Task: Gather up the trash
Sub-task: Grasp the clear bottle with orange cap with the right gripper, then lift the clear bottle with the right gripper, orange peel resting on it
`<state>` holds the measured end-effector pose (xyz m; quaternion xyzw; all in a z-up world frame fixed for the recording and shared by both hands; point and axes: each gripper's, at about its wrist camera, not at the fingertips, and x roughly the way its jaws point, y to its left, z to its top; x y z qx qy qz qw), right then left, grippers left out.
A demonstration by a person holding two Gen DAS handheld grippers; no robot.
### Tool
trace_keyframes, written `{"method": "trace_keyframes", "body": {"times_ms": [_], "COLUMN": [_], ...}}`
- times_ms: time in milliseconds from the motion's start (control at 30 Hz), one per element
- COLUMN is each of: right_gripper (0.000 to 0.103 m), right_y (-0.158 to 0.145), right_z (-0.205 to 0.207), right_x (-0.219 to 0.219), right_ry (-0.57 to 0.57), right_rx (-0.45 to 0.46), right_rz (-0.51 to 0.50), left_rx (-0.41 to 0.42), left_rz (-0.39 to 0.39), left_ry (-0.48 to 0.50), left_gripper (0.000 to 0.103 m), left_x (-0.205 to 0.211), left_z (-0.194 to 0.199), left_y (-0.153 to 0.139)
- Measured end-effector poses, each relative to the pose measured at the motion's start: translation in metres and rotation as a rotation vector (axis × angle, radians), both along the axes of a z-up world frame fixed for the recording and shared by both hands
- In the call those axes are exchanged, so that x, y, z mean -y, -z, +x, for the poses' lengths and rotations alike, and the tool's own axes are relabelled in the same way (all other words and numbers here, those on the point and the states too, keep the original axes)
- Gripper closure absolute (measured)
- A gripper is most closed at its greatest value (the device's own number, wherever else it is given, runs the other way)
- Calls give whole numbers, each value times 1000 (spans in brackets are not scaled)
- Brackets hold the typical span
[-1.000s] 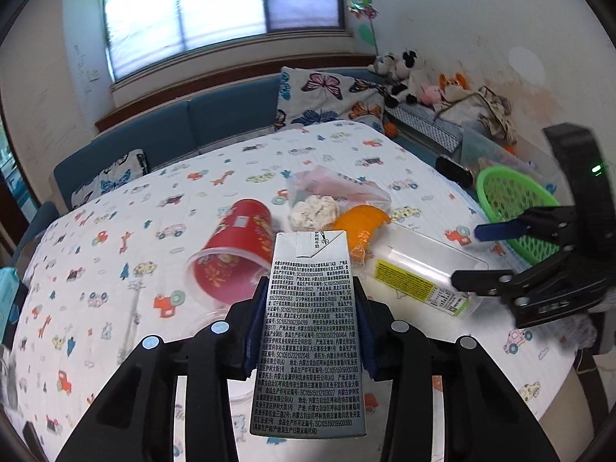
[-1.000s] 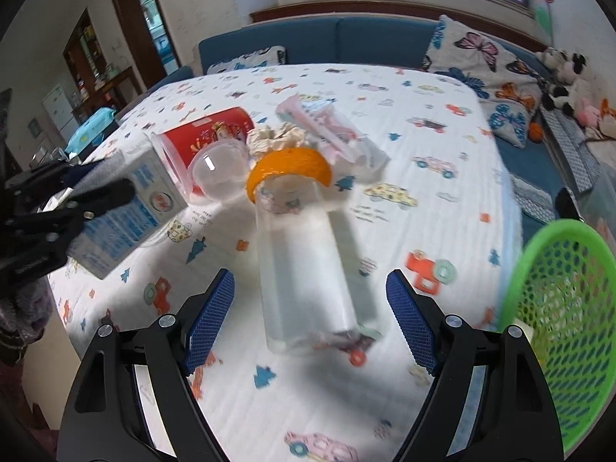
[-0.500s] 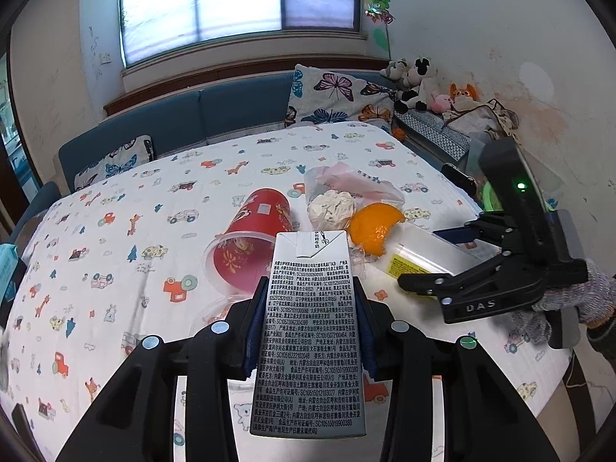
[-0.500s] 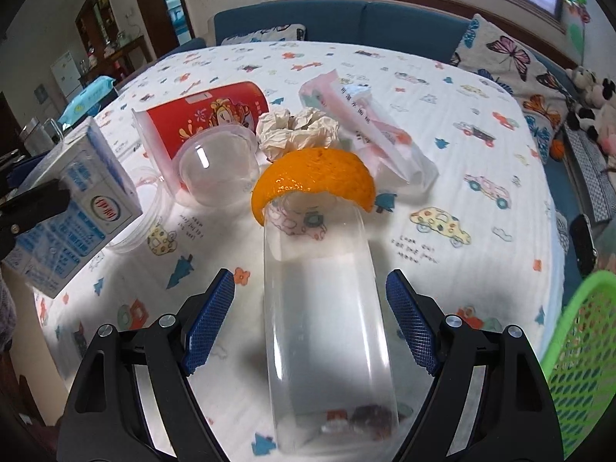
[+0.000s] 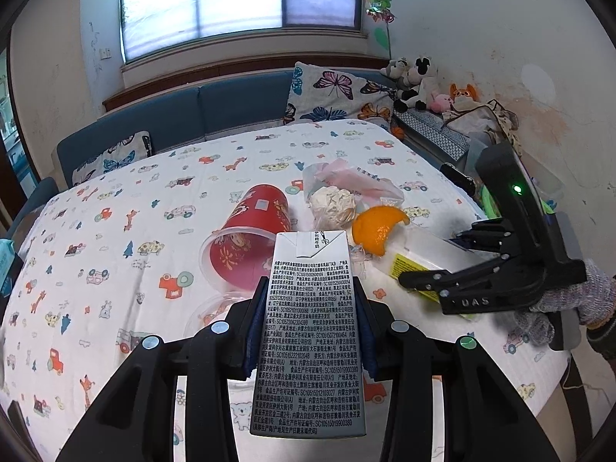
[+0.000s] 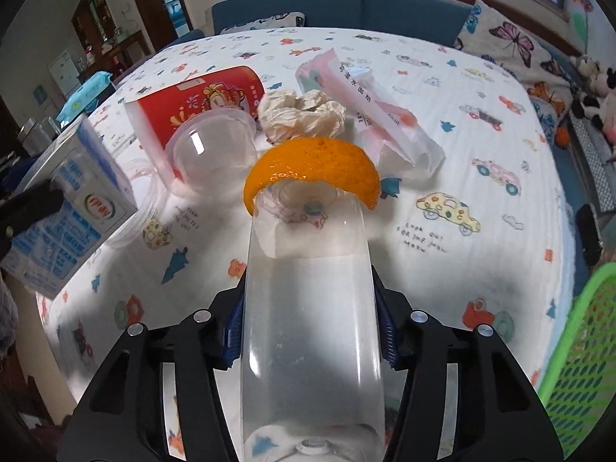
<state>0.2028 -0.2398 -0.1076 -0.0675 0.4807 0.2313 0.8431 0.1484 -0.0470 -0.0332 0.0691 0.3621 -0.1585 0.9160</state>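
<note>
Jaws of right gripper (image 6: pixel 310 331) just closed onto clear bottle (image 6: pixel 310 308), bottom centre of frame, orange peel (image 6: pixel 312 165) at its far end; left gripper (image 5: pixel 308 331) clamps milk carton (image 5: pixel 310 331); next prob green basket (image 6: pixel 577 354), lower right.

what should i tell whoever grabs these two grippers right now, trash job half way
Left gripper: shut on the grey printed milk carton, held above the table.
Right gripper: jaws have just been closing, pads now against the clear plastic bottle, which lies on the patterned tablecloth.
Curved orange peel rests against the bottle's far end and may slip when it lifts.
Still on the table: red paper cup on its side, clear plastic dome lid, crumpled white tissue, pink plastic bag.
Green mesh basket sits to the right; nothing seen inside.
Left: bin carton and bottle, then the rest.
</note>
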Motion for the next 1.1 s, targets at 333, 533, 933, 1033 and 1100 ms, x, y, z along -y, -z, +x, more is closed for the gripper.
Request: {"method": "trace_keyframes", "body": {"times_ms": [333,533,933,1033,1100], "right_gripper": [48,48,48,48,48], "right_y": [-9,-13,-14,-13,-13], "right_z": [-28,-37,-43,-45,-47], "right_x": [14,18,11,10,9], "right_ry": [-9,-9,-31,-39,-39], "right_rx": [-52,-76,-77,-80,-78], "right_rz": [45,75,90,89,87], "left_rx": [4,-9,-75,-88,-87], "left_rz": [-14,-17,-64,-88,-91], "left_ry": [43,75,105,104,102], "left_gripper": [64,64,64,64,64], "left_x": [13,22,31,32,34], "left_z": [-7,-13,-8,-4,-2], "left_y": [-4,0,16,17,18]}}
